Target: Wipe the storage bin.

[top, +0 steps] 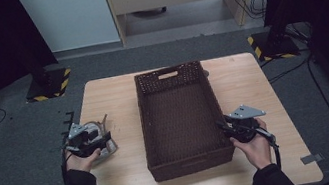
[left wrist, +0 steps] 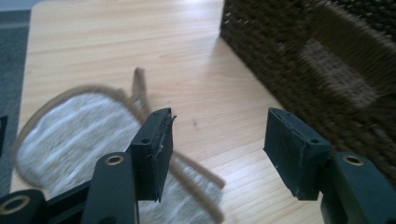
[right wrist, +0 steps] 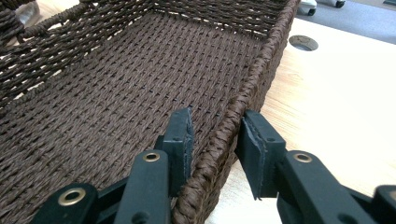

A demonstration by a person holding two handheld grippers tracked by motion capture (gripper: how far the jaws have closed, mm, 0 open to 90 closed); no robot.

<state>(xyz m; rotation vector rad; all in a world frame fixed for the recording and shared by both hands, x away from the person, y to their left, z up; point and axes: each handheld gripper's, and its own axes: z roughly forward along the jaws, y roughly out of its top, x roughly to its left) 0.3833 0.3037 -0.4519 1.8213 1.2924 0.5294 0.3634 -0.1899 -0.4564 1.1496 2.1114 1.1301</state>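
A dark brown woven basket (top: 217, 109) stands empty in the middle of the wooden table (top: 121, 181). My right gripper (top: 222, 126) sits at the near end of its right wall. In the right gripper view the right gripper (right wrist: 215, 144) straddles the basket's rim (right wrist: 261, 65), one pad inside and one outside, shut on it. My left gripper (top: 103, 135) is low over the table's left side. There it (left wrist: 217, 149) stands open with bare wood between the pads. A grey fleecy piece with tan edging (left wrist: 70, 135) lies under and beside its left jaw.
The basket's side wall (left wrist: 299, 60) rises close to the right of the left gripper. A round hole (right wrist: 303, 43) is cut in the tabletop beyond the basket's far right corner. The table's left edge (top: 81, 121) is close to the left hand.
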